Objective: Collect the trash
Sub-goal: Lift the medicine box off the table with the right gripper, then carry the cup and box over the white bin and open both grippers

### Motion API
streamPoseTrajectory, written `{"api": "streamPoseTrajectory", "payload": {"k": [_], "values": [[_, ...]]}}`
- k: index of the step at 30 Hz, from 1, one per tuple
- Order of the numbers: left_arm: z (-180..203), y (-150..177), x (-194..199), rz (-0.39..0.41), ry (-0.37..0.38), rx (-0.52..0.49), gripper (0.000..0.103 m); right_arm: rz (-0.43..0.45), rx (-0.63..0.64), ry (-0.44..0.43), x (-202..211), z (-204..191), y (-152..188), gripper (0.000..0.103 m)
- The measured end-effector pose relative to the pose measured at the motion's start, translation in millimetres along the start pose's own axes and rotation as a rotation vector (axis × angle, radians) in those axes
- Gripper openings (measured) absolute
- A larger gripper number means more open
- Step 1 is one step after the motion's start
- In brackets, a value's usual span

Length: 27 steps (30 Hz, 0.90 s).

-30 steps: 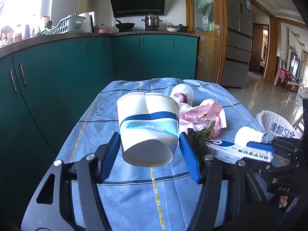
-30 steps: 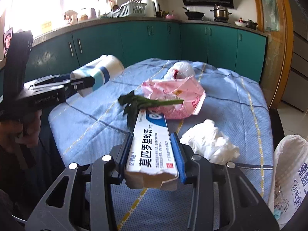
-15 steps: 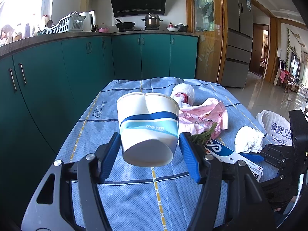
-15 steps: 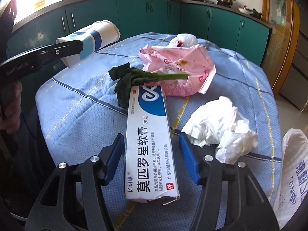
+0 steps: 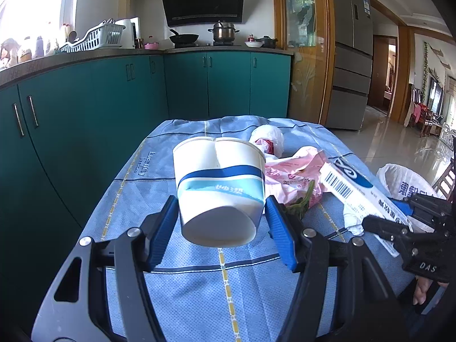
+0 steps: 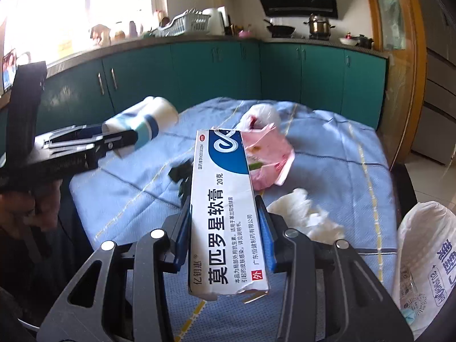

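A white paper cup (image 5: 219, 182) with blue bands hangs above the blue tablecloth (image 5: 199, 270), squeezed at its sides, with my left gripper (image 5: 221, 202) shut on it. In the right wrist view the same cup (image 6: 148, 116) shows at the left. My right gripper (image 6: 223, 202) is closing its jaws on a long white-and-blue ointment box (image 6: 225, 228). The pads press its two long sides, and the box is raised off the cloth, pointing away. From the left wrist view the box (image 5: 356, 191) and right gripper (image 5: 390, 211) are at the right.
A pink plastic bag (image 6: 268, 159), a knotted white bag (image 6: 262, 116), a green leaf (image 5: 302, 199) and a crumpled tissue (image 6: 307, 219) lie on the cloth. A white printed sack (image 6: 427, 256) stands off the table's right edge. Teal cabinets (image 5: 85, 108) run along the left and far side.
Half a second ago the box lay flat on the cloth between wider right jaws. Now they grip it and it is lifted. The left gripper and cup have not moved.
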<state>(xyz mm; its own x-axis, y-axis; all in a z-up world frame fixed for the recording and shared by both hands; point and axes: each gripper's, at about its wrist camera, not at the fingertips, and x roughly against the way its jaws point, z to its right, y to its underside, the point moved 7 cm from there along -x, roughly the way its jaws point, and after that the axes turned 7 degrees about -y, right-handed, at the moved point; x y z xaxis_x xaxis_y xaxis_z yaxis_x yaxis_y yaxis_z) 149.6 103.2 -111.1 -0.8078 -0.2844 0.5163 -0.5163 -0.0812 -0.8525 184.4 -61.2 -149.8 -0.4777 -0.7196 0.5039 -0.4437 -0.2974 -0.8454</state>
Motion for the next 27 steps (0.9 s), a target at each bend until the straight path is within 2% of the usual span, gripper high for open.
{"api": "streamPoseTrajectory", "payload": {"k": [7, 12, 15, 20, 23, 27], "values": [[17.0, -10.0, 20.7, 0.048, 0.036, -0.019, 0.064, 0.041, 0.002, 0.057, 14.2, 7.8, -2.2, 0.042], [32.6, -20.0, 40.8, 0.094, 0.071, -0.039, 0.064, 0.141, 0.015, 0.129, 47.5, 15.1, -9.0, 0.042], [45.9, -28.8, 51.1, 0.121, 0.105, -0.047, 0.064, 0.213, 0.013, 0.212, 74.6, 29.2, -14.8, 0.042], [86.5, -44.7, 63.0, 0.165, 0.193, -0.085, 0.064, 0.317, -0.063, 0.332, 131.1, 70.2, -18.9, 0.042], [113.7, -50.9, 66.9, 0.189, 0.24, -0.115, 0.064, 0.339, -0.08, 0.423, 157.7, 89.0, -11.6, 0.042], [158.2, -61.8, 65.6, 0.206, 0.321, -0.155, 0.064, 0.316, -0.161, 0.526, 184.2, 127.1, 14.7, 0.042]]}}
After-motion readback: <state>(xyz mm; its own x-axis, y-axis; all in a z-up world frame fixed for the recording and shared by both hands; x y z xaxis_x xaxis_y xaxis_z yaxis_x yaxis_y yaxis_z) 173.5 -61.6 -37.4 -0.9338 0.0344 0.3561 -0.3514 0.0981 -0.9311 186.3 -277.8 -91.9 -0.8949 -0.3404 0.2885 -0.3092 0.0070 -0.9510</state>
